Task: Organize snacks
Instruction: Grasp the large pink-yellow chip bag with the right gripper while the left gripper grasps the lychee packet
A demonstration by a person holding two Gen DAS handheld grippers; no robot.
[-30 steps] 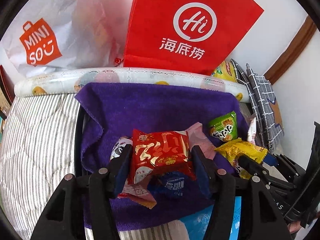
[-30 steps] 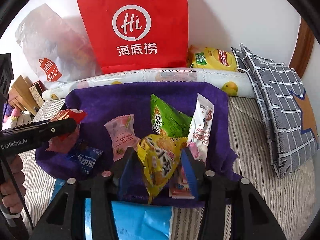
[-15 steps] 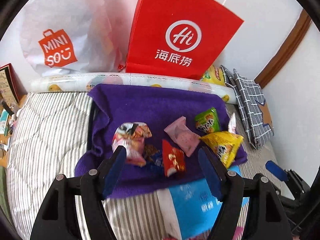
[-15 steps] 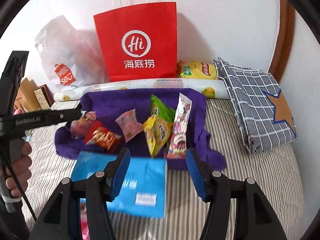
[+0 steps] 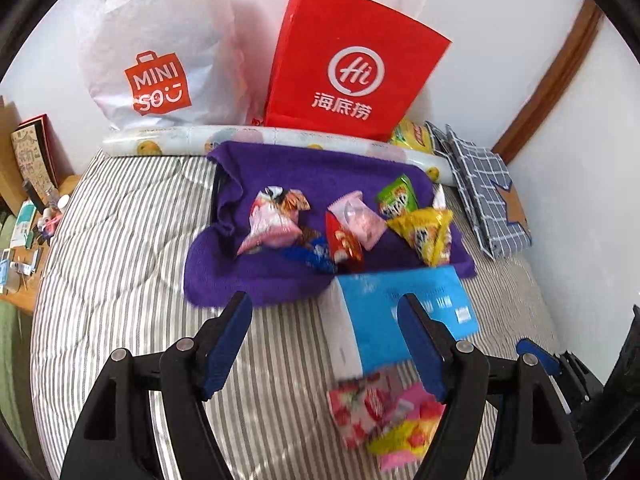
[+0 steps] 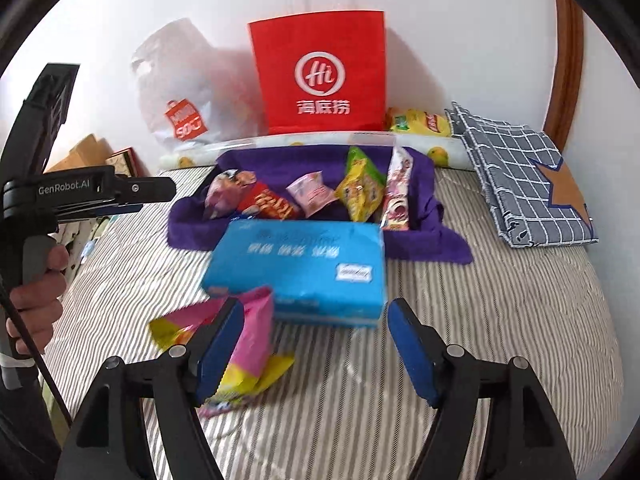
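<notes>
Several snack packets lie on a purple towel (image 5: 280,172) (image 6: 416,240) on the striped bed: a pink-white packet (image 5: 272,220), a red packet (image 5: 344,240) (image 6: 272,204), a pale pink packet (image 5: 356,220) (image 6: 312,192), a green packet (image 5: 396,200), a yellow packet (image 5: 428,232) (image 6: 360,192) and a long pink-white packet (image 6: 396,196). A pink-yellow packet (image 5: 384,420) (image 6: 248,344) lies on the bed near both grippers. My left gripper (image 5: 326,344) is open and empty above the bed. My right gripper (image 6: 312,348) is open and empty.
A blue tissue pack (image 5: 400,312) (image 6: 300,268) lies in front of the towel. A red paper bag (image 5: 352,64) (image 6: 320,72) and a white plastic bag (image 5: 156,52) stand against the wall behind a rolled mat (image 5: 160,140). A checked cloth (image 6: 524,184) lies right.
Both grippers opened, released the red and yellow packets onto the towel and pulled back toward me. The tissue pack and pink-yellow packet have come into view.
</notes>
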